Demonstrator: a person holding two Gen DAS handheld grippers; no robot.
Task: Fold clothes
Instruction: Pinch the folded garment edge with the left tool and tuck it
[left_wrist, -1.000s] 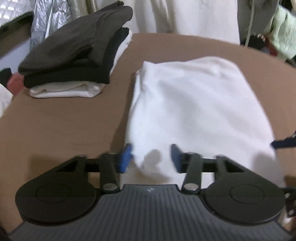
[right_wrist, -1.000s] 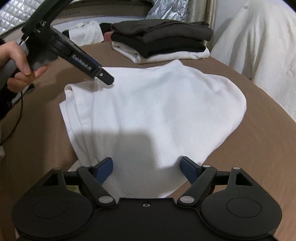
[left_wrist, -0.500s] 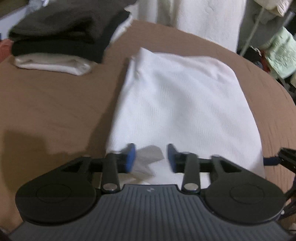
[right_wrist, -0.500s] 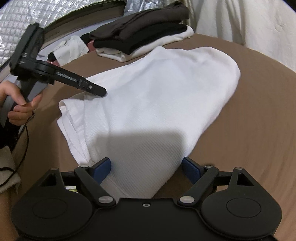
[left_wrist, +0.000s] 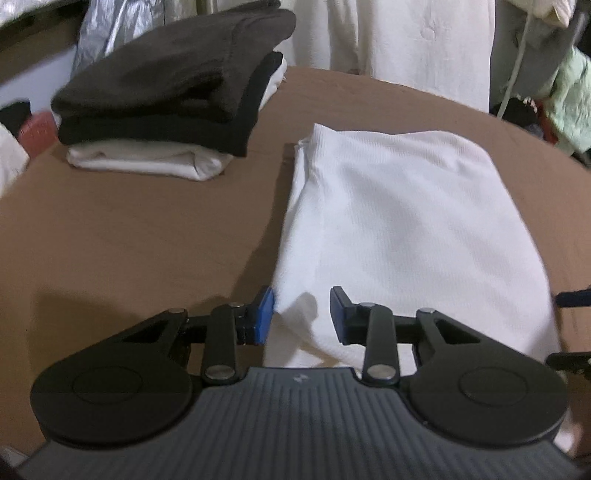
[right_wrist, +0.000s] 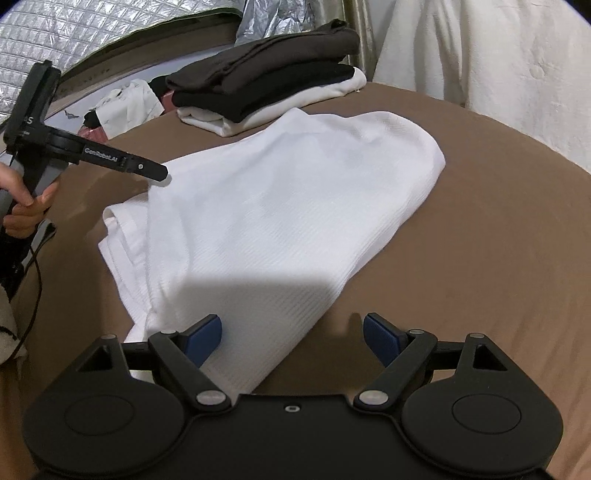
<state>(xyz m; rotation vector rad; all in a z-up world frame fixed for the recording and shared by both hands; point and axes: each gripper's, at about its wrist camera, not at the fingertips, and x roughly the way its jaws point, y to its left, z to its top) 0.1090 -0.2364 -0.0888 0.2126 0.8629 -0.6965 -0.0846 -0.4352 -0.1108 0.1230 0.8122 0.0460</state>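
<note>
The left claw (left_wrist: 302, 314) is closing on a near corner of the white garment (left_wrist: 399, 221), pads not yet pressing; the right claw (right_wrist: 291, 339) gapes wide over its corner. Both should bite fully, then carry the hem toward 12 o'clock, stopping short of the folded stack (left_wrist: 173, 96) at 11 on the tabletop (left_wrist: 147, 229)

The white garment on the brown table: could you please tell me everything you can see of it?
The white garment is a fine-ribbed knit, folded into a rough oblong of several layers, lying flat on the brown table near a stack of folded clothes. Layered edges show at one long side. The left gripper has a puckered near corner between its closing jaws; whether the pads grip it is unclear. The open right gripper straddles the other near corner.
</note>
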